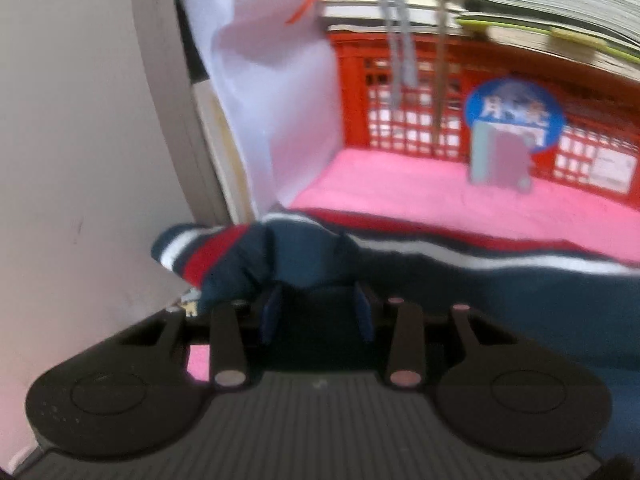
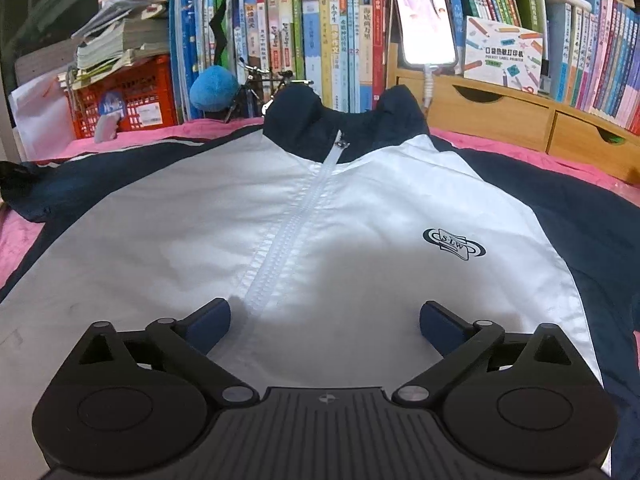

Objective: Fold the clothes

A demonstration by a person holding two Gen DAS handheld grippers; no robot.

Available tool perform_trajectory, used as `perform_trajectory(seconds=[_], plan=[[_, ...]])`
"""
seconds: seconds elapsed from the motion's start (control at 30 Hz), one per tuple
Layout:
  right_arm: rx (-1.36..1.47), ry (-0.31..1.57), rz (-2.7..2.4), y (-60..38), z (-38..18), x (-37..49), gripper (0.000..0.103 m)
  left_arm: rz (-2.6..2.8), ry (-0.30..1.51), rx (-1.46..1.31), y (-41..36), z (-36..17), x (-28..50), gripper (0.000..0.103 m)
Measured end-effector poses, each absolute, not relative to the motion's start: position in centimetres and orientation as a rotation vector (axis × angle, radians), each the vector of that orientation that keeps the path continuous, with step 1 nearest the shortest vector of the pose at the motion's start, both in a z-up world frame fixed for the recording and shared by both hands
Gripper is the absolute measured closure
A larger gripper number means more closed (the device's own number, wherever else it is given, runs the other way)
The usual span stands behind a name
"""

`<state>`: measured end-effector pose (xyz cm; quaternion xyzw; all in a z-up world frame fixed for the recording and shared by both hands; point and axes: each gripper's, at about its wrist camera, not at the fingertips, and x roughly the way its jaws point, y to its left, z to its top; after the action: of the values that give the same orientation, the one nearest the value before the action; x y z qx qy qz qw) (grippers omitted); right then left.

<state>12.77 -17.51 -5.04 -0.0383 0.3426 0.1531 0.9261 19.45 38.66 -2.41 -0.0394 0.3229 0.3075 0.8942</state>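
A: Lying flat on the pink bedcover point(image 2: 120, 136) is a white-fronted zip jacket with navy sleeves and collar point(image 2: 360, 208), zipped up, collar toward the bookshelf of upright books point(image 2: 320, 32).

B: And the right gripper point(image 2: 325, 320)?

A: Its jaws are spread wide over the lower front of the jacket, one blue pad on each side of the white zipper point(image 2: 288, 232); nothing is pinched between them.

B: The other side?

A: The left gripper point(image 1: 318, 314) is at the striped navy, red and white sleeve cuff point(image 1: 208, 252), near the bed's edge by a pale wall point(image 1: 80, 120). Navy cloth fills the narrow gap between its pads, but that view is blurred, so I cannot tell whether they press on it.

B: Behind it?

A: A red plastic lattice crate point(image 1: 440, 120) under stacked books.
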Motion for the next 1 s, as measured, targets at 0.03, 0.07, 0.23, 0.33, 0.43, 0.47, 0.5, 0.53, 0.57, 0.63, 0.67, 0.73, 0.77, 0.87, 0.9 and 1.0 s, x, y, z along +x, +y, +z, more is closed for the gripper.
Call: perform_trajectory(seconds=[0.03,0.07,0.23,0.33,0.43,0.47,0.5,0.53,0.57,0.63,0.67,0.73,0.77,0.87,0.9,1.0], plan=[[-0.079,0.703,0.314,-17.5,-5.1,12.8,0.001,0.643,0.665,-0.103,39.1,-2.4,19.6,0.064],[-0.079,0.703,0.313,-17.5,-5.1,12.8,0.001,0.65,0.663,-0.11,39.3,-2.4,19.8,0.064],[-0.078,0.703,0.314,-17.6,-5.0,12.8,0.0,0.693,0.681,-0.06,39.0,-2.4,20.6,0.064],[-0.077,0.703,0.315,-17.6,-5.0,12.9,0.0,0.688,0.596,-0.09,37.5,-1.0,19.1,0.059],[-0.076,0.703,0.314,-17.6,-5.1,12.9,0.0,0.609,0.48,-0.107,34.2,1.3,16.9,0.05],[-0.076,0.703,0.314,-17.6,-5.1,12.9,0.0,0.546,0.476,-0.091,32.3,2.1,16.6,0.05],[-0.076,0.702,0.314,-17.6,-5.1,12.9,0.0,0.482,0.474,-0.074,30.4,2.8,16.3,0.05],[-0.076,0.702,0.315,-17.6,-5.1,12.9,0.0,0.417,0.472,-0.057,28.4,3.5,16.0,0.05],[-0.076,0.702,0.315,-17.7,-5.1,12.9,0.0,0.341,0.473,-0.04,26.1,4.1,15.8,0.05],[-0.076,0.702,0.315,-17.7,-5.1,12.9,0.0,0.176,0.479,-0.016,20.8,4.7,15.2,0.05],[-0.076,0.702,0.315,-17.7,-5.1,12.9,0.0,0.096,0.488,-0.012,18.2,4.7,14.9,0.05],[-0.076,0.703,0.314,-17.6,-5.1,12.8,0.0,-0.047,0.533,-0.03,13.2,4.0,14.4,0.05],[-0.075,0.703,0.314,-17.6,-5.1,12.8,0.0,-0.112,0.559,-0.043,10.9,3.5,14.3,0.05],[-0.074,0.703,0.315,-17.6,-5.1,12.8,0.0,-0.219,0.631,-0.067,5.5,0.8,13.8,0.049],[-0.073,0.703,0.315,-17.6,-5.1,12.8,0.0,-0.229,0.648,-0.067,4.7,-0.2,14.0,0.049],[-0.072,0.703,0.316,-17.7,-5.1,12.8,0.0,-0.183,0.681,-0.038,3.0,-2.7,14.4,0.046]])
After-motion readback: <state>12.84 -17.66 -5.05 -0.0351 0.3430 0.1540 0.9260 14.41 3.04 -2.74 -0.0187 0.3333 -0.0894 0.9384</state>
